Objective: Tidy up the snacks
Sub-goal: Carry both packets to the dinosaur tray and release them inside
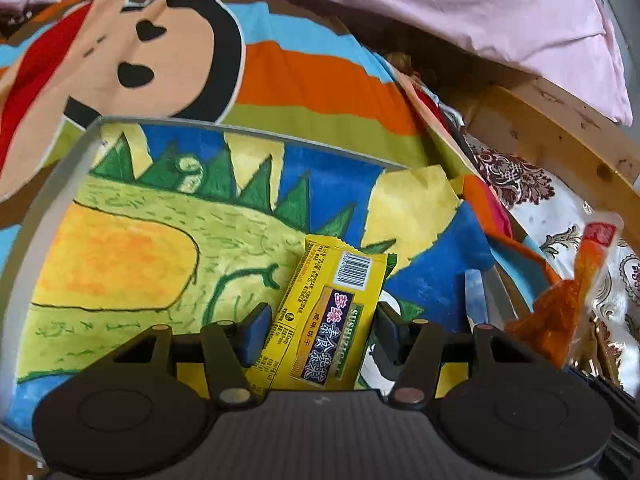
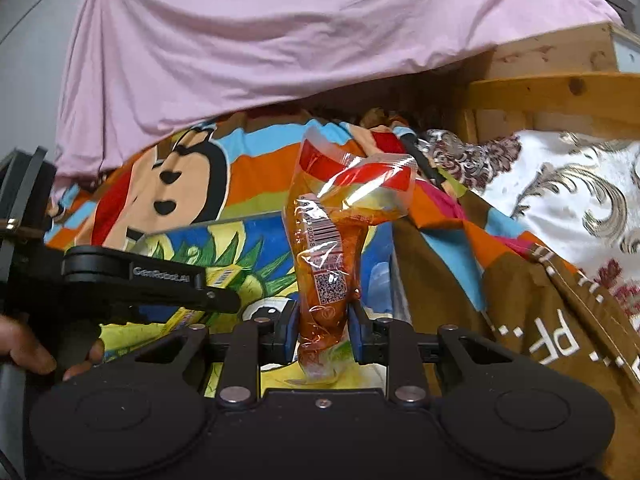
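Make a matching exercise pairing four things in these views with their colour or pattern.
Things:
1. biscuit packet in the left hand-held gripper
2. snack bag in the right hand-held gripper
3. sheet draped at the top
4. tray

Colour or pattern:
A. plain pink
B. clear with orange contents
C. yellow with a purple label
D. dinosaur drawing, grey rim

Pairs: 1-C, 2-B, 3-A, 4-D

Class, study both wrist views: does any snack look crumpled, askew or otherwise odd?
Yes. The orange clear-plastic snack bag in the right gripper is pinched narrow at its lower end, its top flopping crumpled. The yellow biscuit packet between the left gripper's fingers looks flat and undamaged.
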The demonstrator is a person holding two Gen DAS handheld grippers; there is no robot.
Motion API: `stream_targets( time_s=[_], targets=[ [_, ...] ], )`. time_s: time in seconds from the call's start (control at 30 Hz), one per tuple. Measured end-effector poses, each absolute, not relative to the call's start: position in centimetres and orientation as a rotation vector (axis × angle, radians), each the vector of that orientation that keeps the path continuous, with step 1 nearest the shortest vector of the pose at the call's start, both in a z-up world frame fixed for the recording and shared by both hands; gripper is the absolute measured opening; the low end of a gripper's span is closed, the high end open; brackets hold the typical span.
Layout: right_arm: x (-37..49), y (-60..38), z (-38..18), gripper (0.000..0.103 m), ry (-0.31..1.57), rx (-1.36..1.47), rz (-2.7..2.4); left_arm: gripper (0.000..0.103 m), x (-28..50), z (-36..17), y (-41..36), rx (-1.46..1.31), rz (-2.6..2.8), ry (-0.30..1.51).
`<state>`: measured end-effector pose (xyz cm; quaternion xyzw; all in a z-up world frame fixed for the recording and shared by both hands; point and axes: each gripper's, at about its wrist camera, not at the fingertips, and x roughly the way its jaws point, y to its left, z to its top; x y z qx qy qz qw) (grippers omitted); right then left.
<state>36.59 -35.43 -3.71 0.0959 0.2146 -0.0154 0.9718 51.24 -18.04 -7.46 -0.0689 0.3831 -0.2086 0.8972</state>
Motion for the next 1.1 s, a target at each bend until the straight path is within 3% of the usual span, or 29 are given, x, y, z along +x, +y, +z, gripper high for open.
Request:
stream_targets(
  time_s=[0.27,0.33,0.47,0.53,0.67,0.73,0.8,1.1],
  targets=[
    [37.1,-33.2,-3.9,0.029,0.471,0.102,0.011,0.061,51.2,-8.0,-16.6,-0.176,-0.459,0.823],
    [37.2,-33.1,-4.1,0.035,0.488,0.102,0.015,0.061,51.2,-8.1,-16.2,-0.189,-0.454,0.824],
    [36.9,-32.8,-4.0,0.038,0.483,0.099,0.022,0.061,50.8,-8.1,-15.7,-0.182,-0.433,0.822],
    [36.9,-32.8,-3.7,0.043,0.482,0.102,0.032,0.062,50.6,-8.0,-15.6,-0.176,-0.426,0.825],
    [36.8,-33.0,-3.1,0.054,0.491,0.121,0.033,0.080,49.8,-7.3,-15.1,-0.179,-0.406,0.797],
    [36.3,-33.1,-2.3,0.061,0.465,0.119,0.028,0.082,49.1,-6.6,-14.8,-0.171,-0.397,0.773],
    [35.7,-33.1,-1.2,0.075,0.432,0.111,0.021,0.084,48.2,-5.9,-14.5,-0.163,-0.391,0.756],
    [31.7,-33.1,4.2,0.099,0.276,0.131,0.004,0.100,41.9,-0.3,-11.6,-0.168,-0.347,0.591]
  ],
)
